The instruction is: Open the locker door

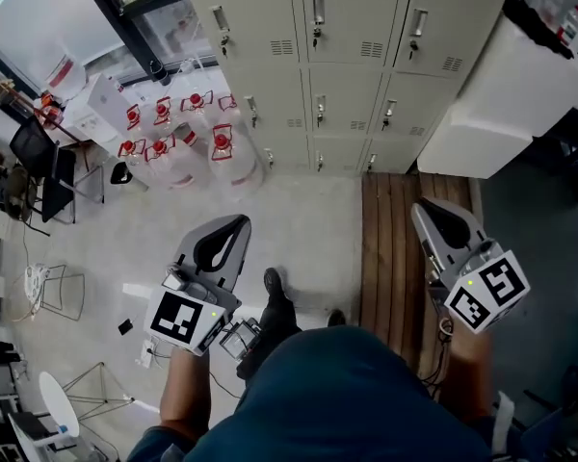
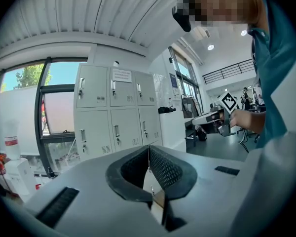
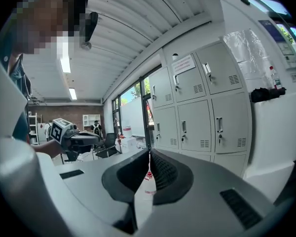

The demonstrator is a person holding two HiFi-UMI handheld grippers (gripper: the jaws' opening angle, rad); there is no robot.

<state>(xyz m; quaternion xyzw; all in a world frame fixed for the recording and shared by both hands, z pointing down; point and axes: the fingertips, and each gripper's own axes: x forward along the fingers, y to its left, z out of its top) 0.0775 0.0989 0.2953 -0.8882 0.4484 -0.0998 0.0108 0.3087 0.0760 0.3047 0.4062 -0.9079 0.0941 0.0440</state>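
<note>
A bank of pale grey lockers (image 1: 352,56) stands ahead, three columns wide, every door closed, each with a small handle and vent. In the left gripper view the lockers (image 2: 113,115) are some way off, and so are the lockers (image 3: 197,107) in the right gripper view. My left gripper (image 1: 233,221) is held low over the floor, jaws together with nothing between them; its tips meet in its own view (image 2: 149,147). My right gripper (image 1: 426,207) is level with it on the right, also shut and empty (image 3: 149,152). Neither touches a locker.
Several water jugs with red caps (image 1: 173,128) stand on the floor left of the lockers. A large white cabinet (image 1: 501,104) juts out on the right. A strip of wooden flooring (image 1: 395,248) runs under my right gripper. Black chairs (image 1: 39,162) sit far left.
</note>
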